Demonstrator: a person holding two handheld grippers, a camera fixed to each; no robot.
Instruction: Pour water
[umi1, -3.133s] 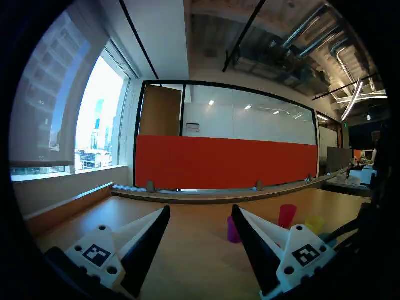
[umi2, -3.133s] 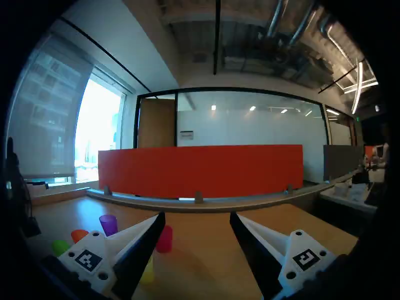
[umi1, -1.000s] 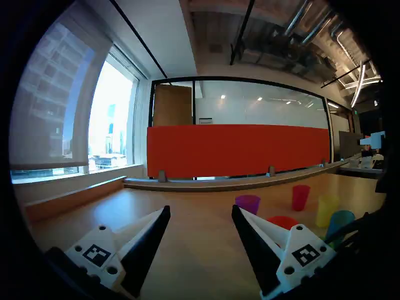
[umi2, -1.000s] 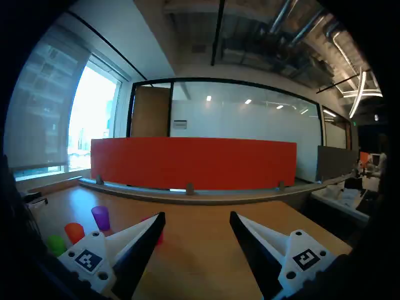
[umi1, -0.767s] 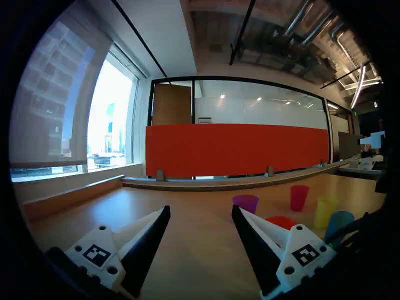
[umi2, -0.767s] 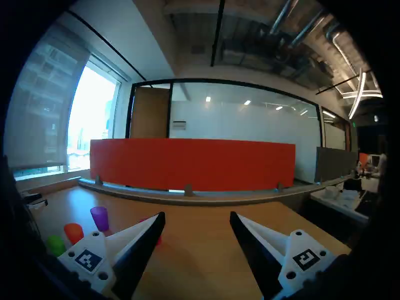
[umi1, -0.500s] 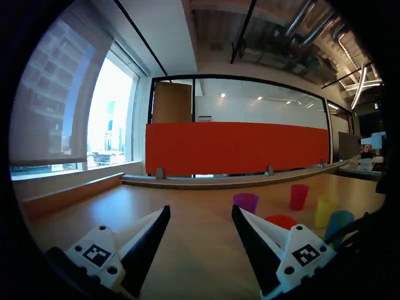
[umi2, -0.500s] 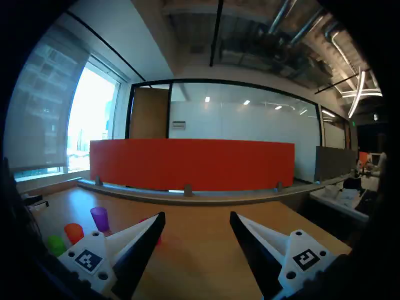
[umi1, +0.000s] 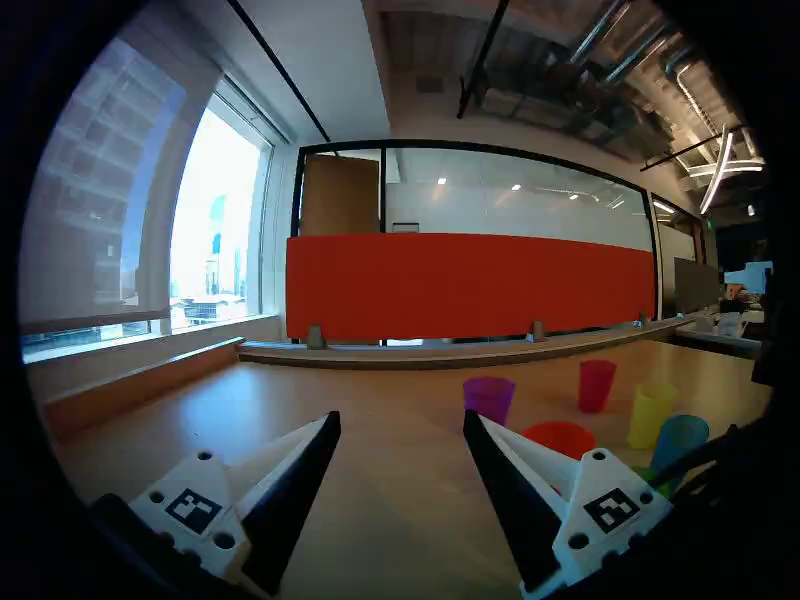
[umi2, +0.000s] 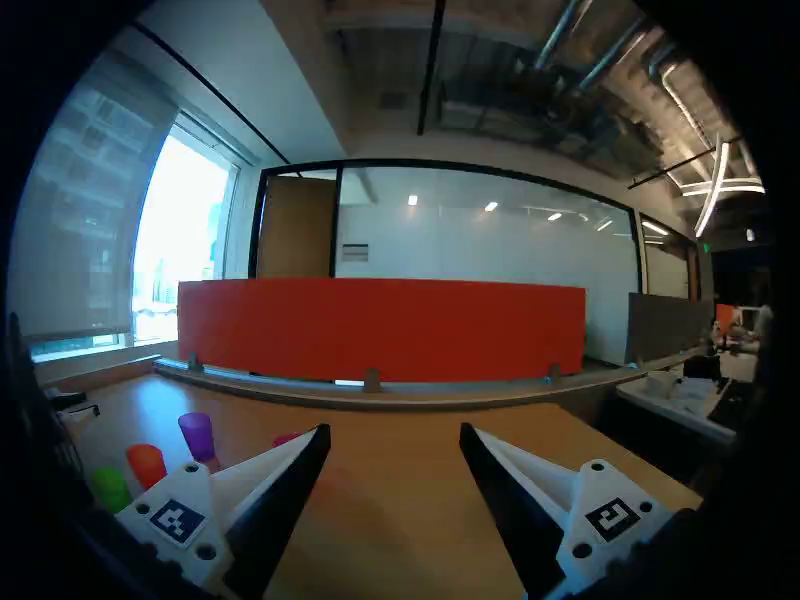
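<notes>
Several small plastic cups stand on the wooden table (umi1: 380, 420). In the left gripper view I see a purple cup (umi1: 488, 398), a pink cup (umi1: 597, 384), a yellow cup (umi1: 650, 414), a blue cup (umi1: 680, 443) and an orange cup (umi1: 560, 438) partly behind my right finger. My left gripper (umi1: 400, 430) is open above the table, left of the cups. In the right gripper view a purple cup (umi2: 197, 435), an orange cup (umi2: 146, 464), a green cup (umi2: 111, 488) and a pink cup (umi2: 286, 439) stand at the left. My right gripper (umi2: 395, 440) is open and holds nothing.
An orange divider panel (umi1: 470, 286) runs along the table's far edge. A large window (umi1: 210, 260) and a ledge (umi1: 130, 385) are at the left. More desks with items (umi2: 690, 385) stand at the right.
The left gripper has moved slightly closer to the cups, which now sit a little lower and larger. The right gripper view has barely shifted. Both grippers stay open.
</notes>
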